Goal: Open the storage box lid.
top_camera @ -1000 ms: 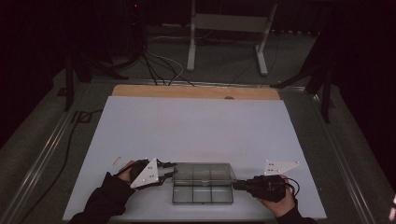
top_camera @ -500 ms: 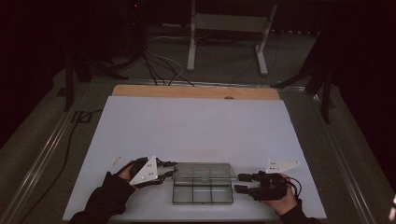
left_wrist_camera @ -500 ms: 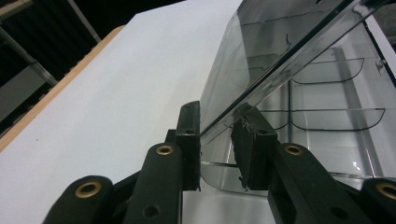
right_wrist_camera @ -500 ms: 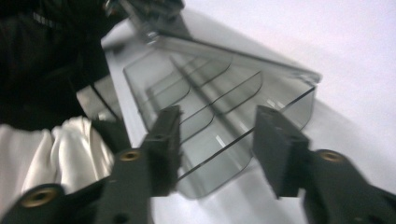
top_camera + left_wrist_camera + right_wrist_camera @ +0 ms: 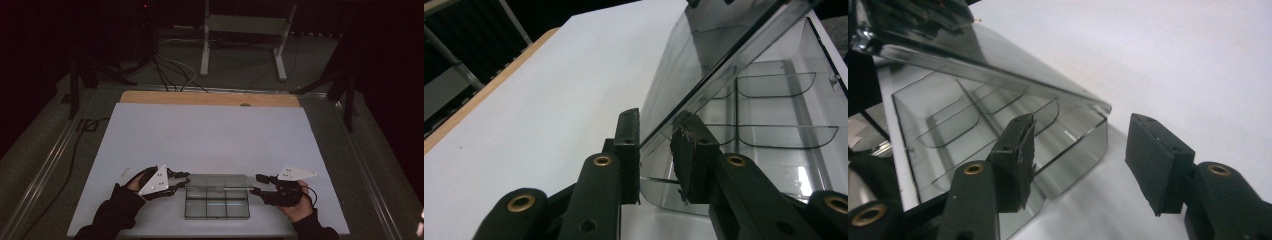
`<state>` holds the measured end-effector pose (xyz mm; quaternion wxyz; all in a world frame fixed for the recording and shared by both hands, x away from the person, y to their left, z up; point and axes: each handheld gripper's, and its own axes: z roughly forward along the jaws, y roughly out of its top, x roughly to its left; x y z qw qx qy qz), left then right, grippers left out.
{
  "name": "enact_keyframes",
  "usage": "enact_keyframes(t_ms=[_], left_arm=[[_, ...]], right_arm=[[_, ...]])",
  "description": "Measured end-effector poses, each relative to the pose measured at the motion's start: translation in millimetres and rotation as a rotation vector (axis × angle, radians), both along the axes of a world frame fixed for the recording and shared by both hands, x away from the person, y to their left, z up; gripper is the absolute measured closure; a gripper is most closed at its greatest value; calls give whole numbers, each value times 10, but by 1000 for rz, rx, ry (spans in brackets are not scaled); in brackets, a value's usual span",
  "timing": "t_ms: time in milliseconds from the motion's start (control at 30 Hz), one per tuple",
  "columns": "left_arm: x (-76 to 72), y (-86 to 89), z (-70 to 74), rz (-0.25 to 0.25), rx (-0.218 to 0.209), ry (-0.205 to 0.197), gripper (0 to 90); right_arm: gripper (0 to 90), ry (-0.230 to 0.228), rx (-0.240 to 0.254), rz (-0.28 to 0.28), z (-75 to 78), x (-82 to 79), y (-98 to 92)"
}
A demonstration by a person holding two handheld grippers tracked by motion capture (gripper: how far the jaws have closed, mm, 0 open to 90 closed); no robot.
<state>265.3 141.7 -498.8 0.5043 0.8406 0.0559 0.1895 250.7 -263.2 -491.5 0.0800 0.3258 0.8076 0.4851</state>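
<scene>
my two grippers, left gripper and right gripper, both matte black with brass-ringed screw holes, worn chewed-up pads, grey three-cornered plates on top with small dots, thin black cable, long dark sleeves

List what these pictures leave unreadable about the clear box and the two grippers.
- Clear box: contents too small and dim in the high view.
- Left gripper: whether its pads press the lid is unclear; glare and clear plastic blur the contact.
- Right gripper: body cut off by the bottom edge.
</scene>
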Motion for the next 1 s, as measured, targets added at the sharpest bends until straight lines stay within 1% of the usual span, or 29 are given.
enact_keyframes(t_ms=[33, 100, 200, 300, 367, 400, 500, 567, 600, 700, 833, 933, 1000], left_arm=[[5, 1, 1, 1, -3, 5, 757], [9, 0, -2, 2, -5, 8, 756], [14, -2, 1, 3, -5, 6, 762], [21, -4, 4, 7, -11, 11, 764], [25, -5, 7, 9, -12, 14, 769], [26, -6, 7, 10, -9, 11, 769], [30, -10, 9, 13, -8, 12, 772], [34, -11, 14, 15, -7, 10, 778], [34, -11, 16, 17, -8, 8, 787], [39, -15, 19, 19, -9, 15, 787], [49, -13, 23, 25, -15, 27, 788], [56, -15, 29, 32, -15, 25, 801], [68, -16, 33, 40, -19, 40, 806]], right_arm=[[449, -8, -3, 5, -8, 14, 21], [450, -11, -6, 8, -16, 19, 36], [488, -15, -13, 24, -40, 42, 101], [514, -22, -11, 21, -43, 60, 126], [574, -35, -5, 28, -41, 80, 136], [583, -46, -5, 27, -36, 86, 138], [641, -51, 3, 22, -23, 105, 146], [663, -44, 8, 23, -21, 115, 152], [681, -43, 2, 22, -22, 121, 161], [687, -42, 9, 17, -20, 127, 160], [696, -53, -1, 3, -6, 122, 180], [706, -52, 4, 1, -7, 129, 177], [719, -52, 6, -5, -5, 133, 172]])
